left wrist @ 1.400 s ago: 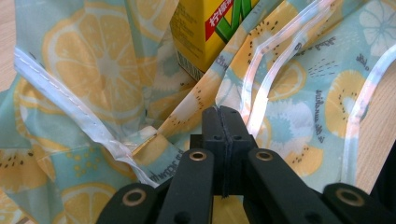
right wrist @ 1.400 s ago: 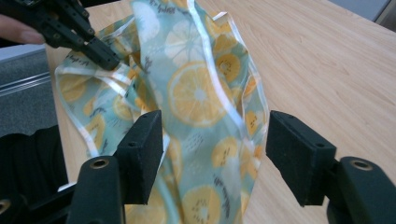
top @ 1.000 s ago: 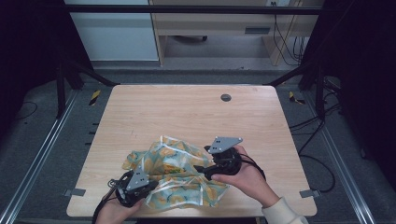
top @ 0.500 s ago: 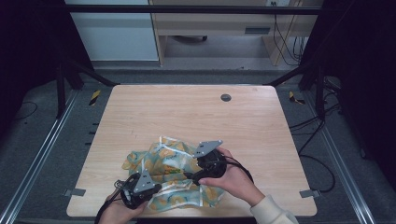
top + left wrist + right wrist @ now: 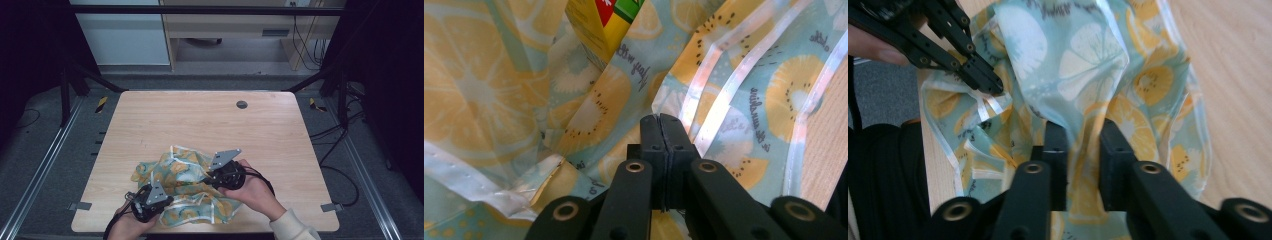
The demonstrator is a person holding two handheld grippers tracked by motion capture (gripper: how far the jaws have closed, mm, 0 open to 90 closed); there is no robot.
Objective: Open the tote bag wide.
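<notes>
So from the high view, the fruit-print plastic bag point(image 5: 185, 187) sits crumpled at the near edge of the wooden table point(image 5: 210, 125), with the left gripper point(image 5: 167, 201) on its near-left part and the right gripper point(image 5: 209, 176) dug into its right side. The bag is already close to the table's front edge, so any tug towards the person could drag a corner off.

Left gripper view: the left gripper point(image 5: 663, 122) has its jaws squeezed fully together, and I think there's a thin fold of film pinched between them, though the layer is hard to make out. A yellow box point(image 5: 606, 25) peeks out of the bag further in. If the pinch has caught just one skin of the plastic, pulling could make it slip out, or tilt the box out through the mouth.

Right gripper view: the right gripper point(image 5: 1082, 145) has just been closing, and a bunched ridge of bag stands between its jaws, which still have a gap. Whether the pads really bite yet, I can't tell. The other gripper shows at upper left, nipping a white seam. Risk here: both pulling apart stretches or tears the thin film, or the loose bunch just slides free.
</notes>
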